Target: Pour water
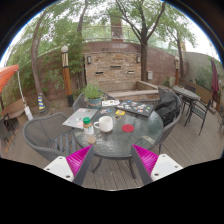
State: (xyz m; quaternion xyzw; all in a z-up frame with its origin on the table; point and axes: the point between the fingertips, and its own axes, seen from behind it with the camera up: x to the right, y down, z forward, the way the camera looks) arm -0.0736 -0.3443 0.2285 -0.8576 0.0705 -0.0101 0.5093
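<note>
A round glass-topped patio table stands ahead of my gripper. On it, toward the left, stand a small bottle with a green cap and a white mug right next to it. A small red thing lies to the right of the mug. My fingers are spread wide, pink pads showing, with nothing between them; they are well short of the table, above the wooden deck.
Grey wicker chairs stand around the table, one left and one right. Papers and a tray lie on the far side of the table. A brick wall, a planter and another table set lie beyond.
</note>
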